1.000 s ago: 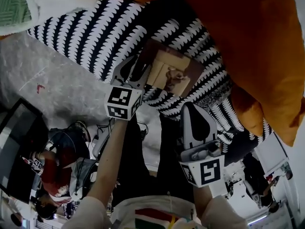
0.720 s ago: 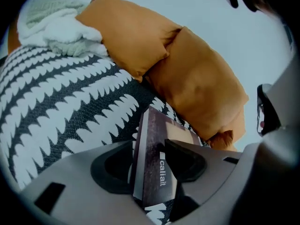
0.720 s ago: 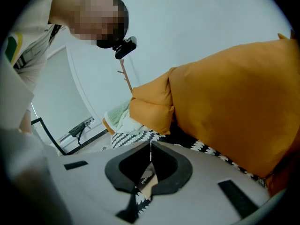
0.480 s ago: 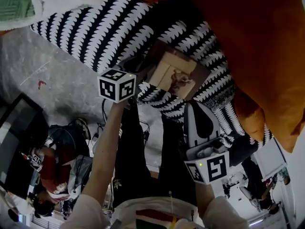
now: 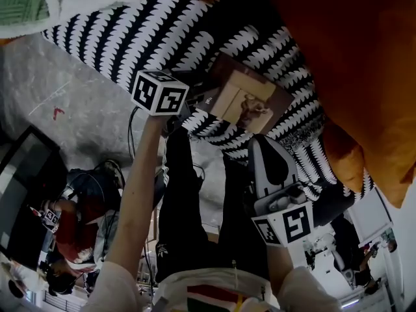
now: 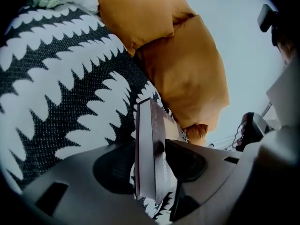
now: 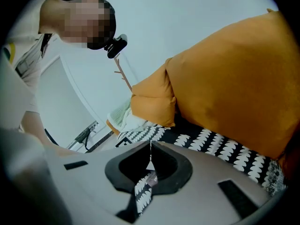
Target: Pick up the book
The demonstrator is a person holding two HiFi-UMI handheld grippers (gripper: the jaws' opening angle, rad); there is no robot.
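Note:
The book [image 5: 247, 99], brown with a pale picture on its cover, lies on a black-and-white patterned cushion [image 5: 130, 38]. My left gripper [image 5: 195, 100] is at the book's left edge, its marker cube [image 5: 159, 91] turned upward. In the left gripper view the book [image 6: 157, 125] is seen edge-on between the jaws of the left gripper [image 6: 149, 165], which stand wide. I cannot see the pads squeezing it. My right gripper [image 5: 263, 147] hangs below the book, apart from it. Its jaws are shut on nothing, and in its own view the right gripper [image 7: 150, 165] has its tips meeting.
Large orange pillows [image 5: 351, 57] lie against the cushion's right side and far side. A green-and-white throw [image 5: 26, 5] sits at the top left. Grey floor [image 5: 65, 109] lies left of the cushion, with a dark screen [image 5: 19, 194] and clutter at the lower left.
My left gripper has rolled, so its marker cube now faces up. It has sunk a little, and its jaws now straddle the book's left edge. The right gripper has stayed put.

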